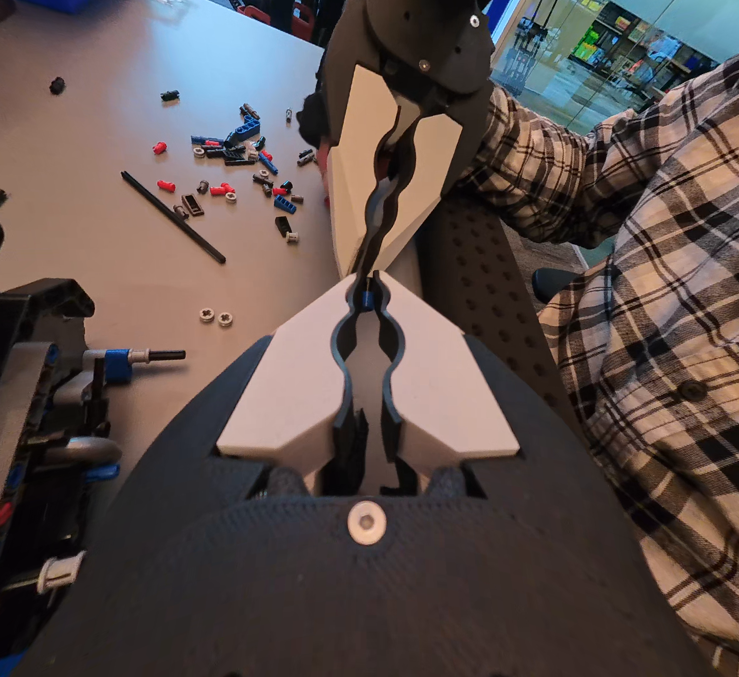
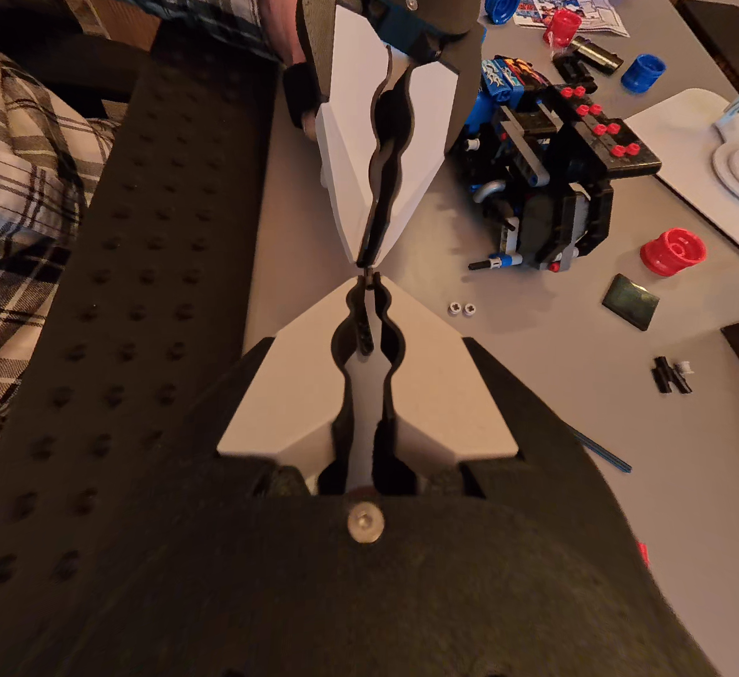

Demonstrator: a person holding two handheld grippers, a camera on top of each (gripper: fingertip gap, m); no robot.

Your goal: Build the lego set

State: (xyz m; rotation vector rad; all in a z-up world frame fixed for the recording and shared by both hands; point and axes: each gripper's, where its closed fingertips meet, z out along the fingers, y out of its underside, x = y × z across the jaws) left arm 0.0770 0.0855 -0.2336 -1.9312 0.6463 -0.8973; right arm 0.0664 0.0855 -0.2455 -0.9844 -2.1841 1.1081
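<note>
Table [image 2: 520, 378]: grey, strewn with loose pieces beyond both tips.
Left hand-held gripper [image 1: 367, 286]: pinched on a blue pin [image 1: 366, 298].
Right hand-held gripper [image 2: 368, 282]: clamped on a black beam [image 2: 364, 332].
Lego model [image 2: 560, 178]: beside the left hand-held gripper.

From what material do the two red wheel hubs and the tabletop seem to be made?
The red wheel hub near the vehicle looks like glossy moulded plastic: it shows soft highlights and crisp ridges. The farther red hub looks the same, though less sharp. The table appears to be a smooth matt laminate, grey and even, with no grain; what lies under its surface cannot be told.
</note>
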